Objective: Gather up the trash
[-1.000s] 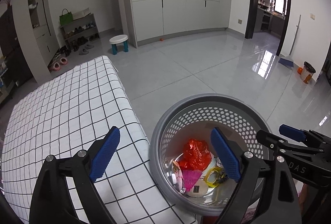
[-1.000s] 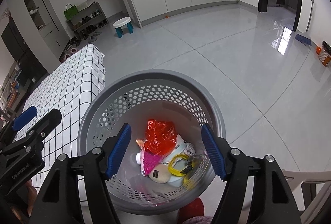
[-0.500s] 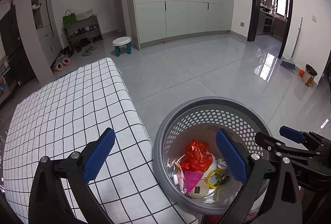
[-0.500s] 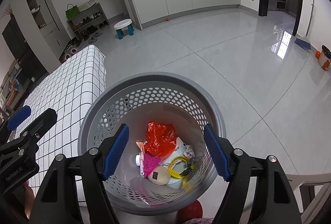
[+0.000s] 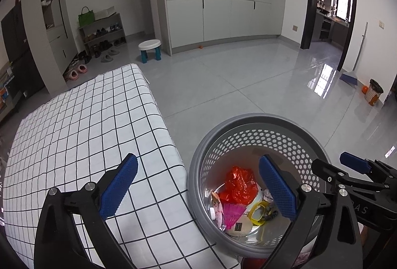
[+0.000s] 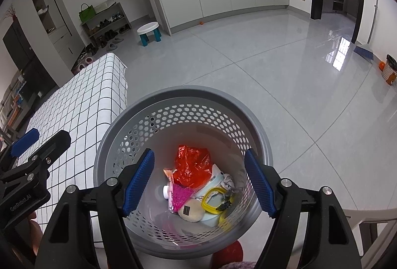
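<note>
While both grippers are being held above the bin, left gripper just opened wide, right gripper apart and empty, trash is lying inside; probably more trash must be found next.

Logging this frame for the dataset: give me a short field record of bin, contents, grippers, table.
bin: round grey perforated plastic basket, on the floor beside the table
contents: crumpled red plastic bag, pink shuttlecock, yellow ring-shaped piece, beige oval pad
left gripper: open, nothing between its pads
right gripper: open, empty, above the bin
table: white cloth with black grid
</note>
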A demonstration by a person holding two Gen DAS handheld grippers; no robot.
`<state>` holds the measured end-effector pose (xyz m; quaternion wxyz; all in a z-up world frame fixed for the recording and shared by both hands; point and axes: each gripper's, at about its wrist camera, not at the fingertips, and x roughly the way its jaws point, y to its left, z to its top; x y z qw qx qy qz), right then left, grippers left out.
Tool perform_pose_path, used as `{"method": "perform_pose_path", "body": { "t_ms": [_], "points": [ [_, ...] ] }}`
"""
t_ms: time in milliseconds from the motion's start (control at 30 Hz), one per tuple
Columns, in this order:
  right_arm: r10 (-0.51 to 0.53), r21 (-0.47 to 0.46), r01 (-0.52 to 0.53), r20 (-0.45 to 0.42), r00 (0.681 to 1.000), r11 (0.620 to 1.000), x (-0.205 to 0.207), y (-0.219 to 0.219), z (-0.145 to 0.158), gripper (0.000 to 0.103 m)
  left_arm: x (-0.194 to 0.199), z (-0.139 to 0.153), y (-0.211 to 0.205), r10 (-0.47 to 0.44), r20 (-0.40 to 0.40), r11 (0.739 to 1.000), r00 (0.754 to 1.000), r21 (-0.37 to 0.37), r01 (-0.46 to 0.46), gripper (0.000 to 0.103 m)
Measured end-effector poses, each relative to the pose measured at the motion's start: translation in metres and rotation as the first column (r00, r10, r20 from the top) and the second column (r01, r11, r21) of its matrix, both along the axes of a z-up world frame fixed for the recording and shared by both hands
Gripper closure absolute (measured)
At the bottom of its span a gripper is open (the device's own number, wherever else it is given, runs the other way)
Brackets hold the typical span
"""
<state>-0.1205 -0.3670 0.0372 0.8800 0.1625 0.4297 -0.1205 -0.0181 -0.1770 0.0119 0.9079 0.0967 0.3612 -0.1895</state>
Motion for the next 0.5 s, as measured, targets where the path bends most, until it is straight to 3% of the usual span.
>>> {"method": "perform_pose_path", "body": {
  "t_ms": [500],
  "points": [
    [0.003, -0.001, -0.003, -0.001, 1.0, 1.0, 0.0012, -0.0003, -0.0005, 0.031, 0.0015, -0.0024, 0.0068, 0.028, -0.022, 0.999, 0.999, -0.019, -0.028, 0.007]
  ]
}}
